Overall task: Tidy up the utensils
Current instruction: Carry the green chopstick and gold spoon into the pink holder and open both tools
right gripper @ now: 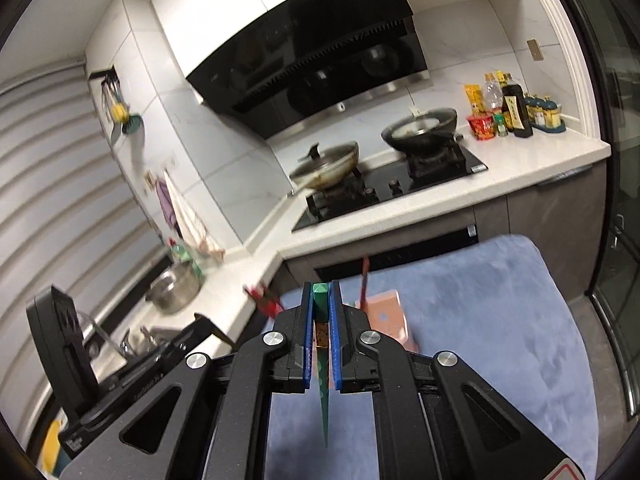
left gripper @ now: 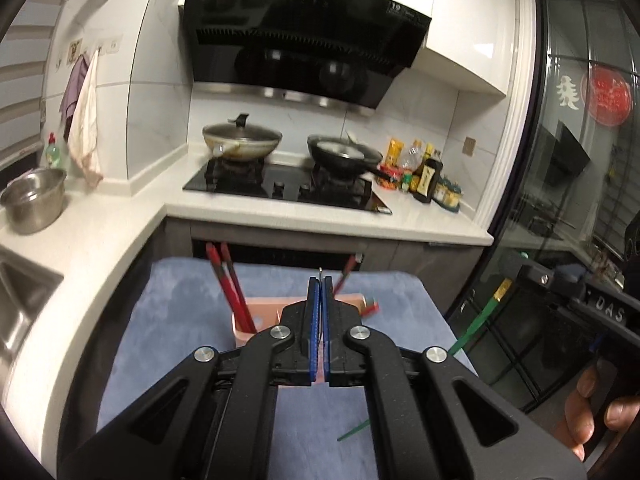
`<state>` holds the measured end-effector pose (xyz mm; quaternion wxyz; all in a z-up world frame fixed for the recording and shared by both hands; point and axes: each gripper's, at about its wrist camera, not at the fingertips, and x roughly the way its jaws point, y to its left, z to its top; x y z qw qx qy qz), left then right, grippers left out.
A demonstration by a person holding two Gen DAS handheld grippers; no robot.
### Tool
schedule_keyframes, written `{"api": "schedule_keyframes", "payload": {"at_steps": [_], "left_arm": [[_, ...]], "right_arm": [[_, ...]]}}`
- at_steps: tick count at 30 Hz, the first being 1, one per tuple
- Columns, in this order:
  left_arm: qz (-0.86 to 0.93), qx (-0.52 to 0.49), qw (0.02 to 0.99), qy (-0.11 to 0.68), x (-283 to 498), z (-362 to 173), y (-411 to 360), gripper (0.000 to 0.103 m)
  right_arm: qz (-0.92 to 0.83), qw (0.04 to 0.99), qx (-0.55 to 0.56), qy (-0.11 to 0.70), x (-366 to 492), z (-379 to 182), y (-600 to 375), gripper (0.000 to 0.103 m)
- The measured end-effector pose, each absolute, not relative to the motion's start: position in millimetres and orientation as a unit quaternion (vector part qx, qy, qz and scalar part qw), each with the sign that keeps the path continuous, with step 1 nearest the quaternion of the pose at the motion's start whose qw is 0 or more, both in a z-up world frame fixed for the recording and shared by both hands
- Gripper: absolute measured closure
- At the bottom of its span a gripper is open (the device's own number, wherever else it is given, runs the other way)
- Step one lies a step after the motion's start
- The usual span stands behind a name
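Right gripper (right gripper: 321, 292) clamped on green chopstick (right gripper: 325, 400), left gripper (left gripper: 320, 284) pinching thin metal utensil (left gripper: 320, 271), pink holder (left gripper: 260, 308) w/ red chopsticks (left gripper: 232, 288), blue mat (left gripper: 180, 300).

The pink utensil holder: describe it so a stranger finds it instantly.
Start at the black stove, then drop to the blue mat spread in front of the counter. The pink utensil holder stands on it, a boxy tub with red chopsticks sticking up, the mat's only pink thing.
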<state>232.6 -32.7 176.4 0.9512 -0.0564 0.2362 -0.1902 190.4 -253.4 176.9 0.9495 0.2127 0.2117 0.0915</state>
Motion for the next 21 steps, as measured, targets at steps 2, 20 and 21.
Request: {"api": "schedule_keyframes", "payload": {"at_steps": [2, 20, 21], "left_arm": [[-0.189, -0.059, 0.953, 0.227, 245.8, 182.4, -33.2, 0.102], [-0.185, -0.091, 0.946, 0.252, 320.6, 162.3, -29.2, 0.102], [-0.183, -0.091, 0.945, 0.255, 322.1, 159.8, -28.4, 0.102]], "right_arm": [[0.091, 0.951, 0.216, 0.202, 208.3, 186.7, -256.8, 0.096], [0.054, 0.957, 0.227, 0.173, 312.1, 192.9, -271.2, 0.096], [0.053, 0.957, 0.225, 0.175, 314.9, 190.3, -270.5, 0.096]]}}
